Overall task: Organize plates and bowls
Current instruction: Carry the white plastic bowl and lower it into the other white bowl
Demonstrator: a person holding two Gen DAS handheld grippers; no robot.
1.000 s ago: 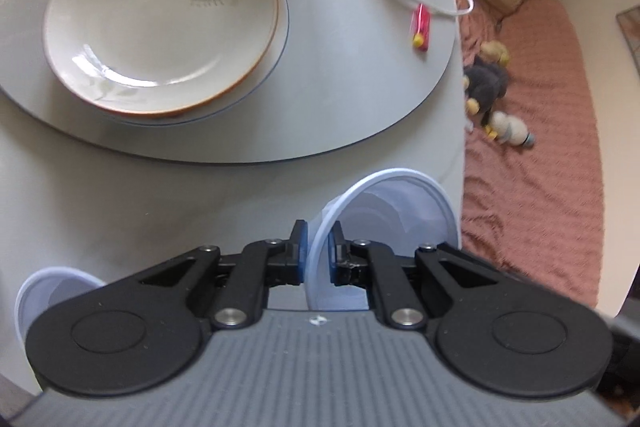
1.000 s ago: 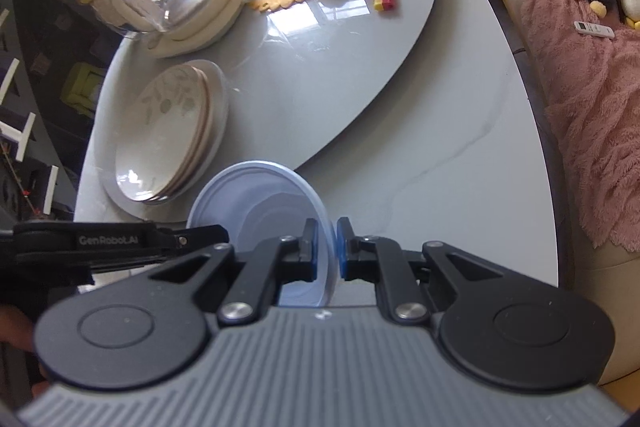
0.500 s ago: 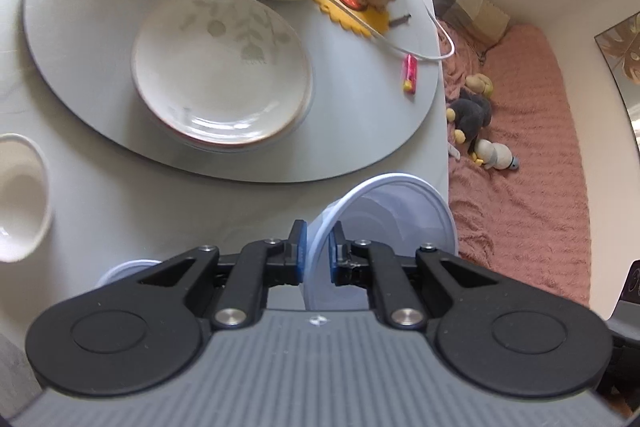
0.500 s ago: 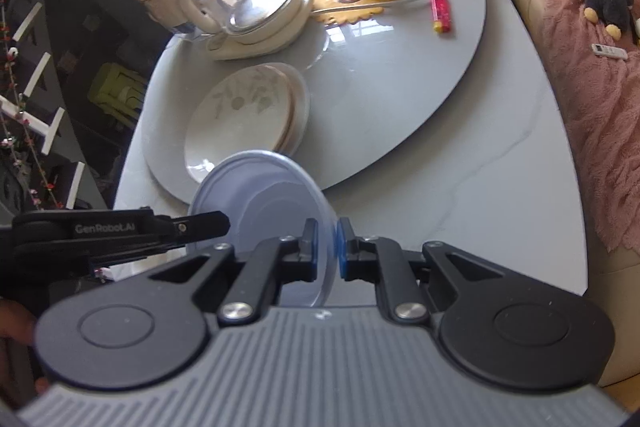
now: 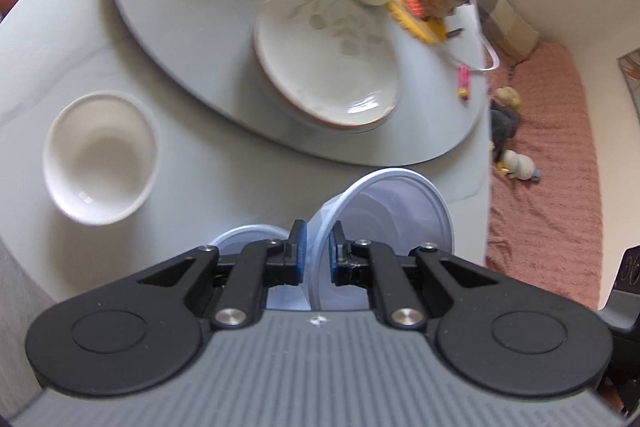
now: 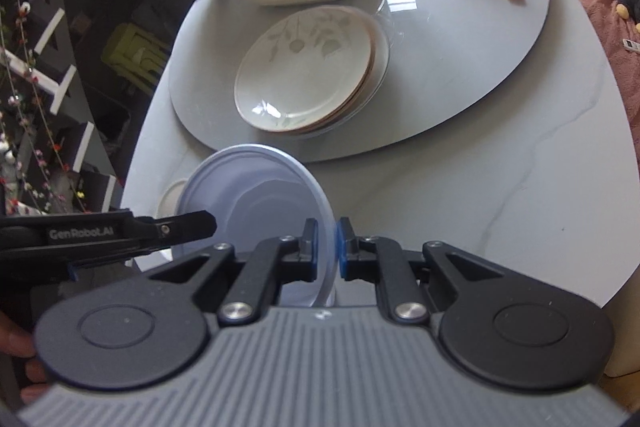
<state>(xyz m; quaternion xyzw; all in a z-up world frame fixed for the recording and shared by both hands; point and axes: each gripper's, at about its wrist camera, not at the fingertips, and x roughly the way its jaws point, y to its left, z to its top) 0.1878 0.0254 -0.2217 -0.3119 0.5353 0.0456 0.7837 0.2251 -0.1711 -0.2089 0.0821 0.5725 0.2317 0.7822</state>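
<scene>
Gripping by the thin rim, each pair of jaws is closed almost fully on a translucent blue plastic bowl. The left gripper [image 5: 316,253] pinches the rim of the left blue bowl [image 5: 392,211], which hangs tilted just ahead and to the right of its jaws. The right gripper [image 6: 327,247] pinches the right blue bowl [image 6: 256,195], which stands ahead and to the left of its jaws, its open face turned sideways. A rim pinch is probably chosen because the walls are too wide to span, and both bowls are held clear of the tabletop [image 6: 500,187], apparently so that they can be carried to a stack. Both grippers are pitched steeply downward, side by side, the left one's finger showing at the left of the right view. Well ahead of the jaws, stacked leaf-patterned plates [image 6: 308,75] lie on the turntable [image 5: 180,27]. A white bowl [image 5: 100,155] sits ahead-left of the left jaws, and another bluish rim [image 5: 248,239] shows just beneath them.
</scene>
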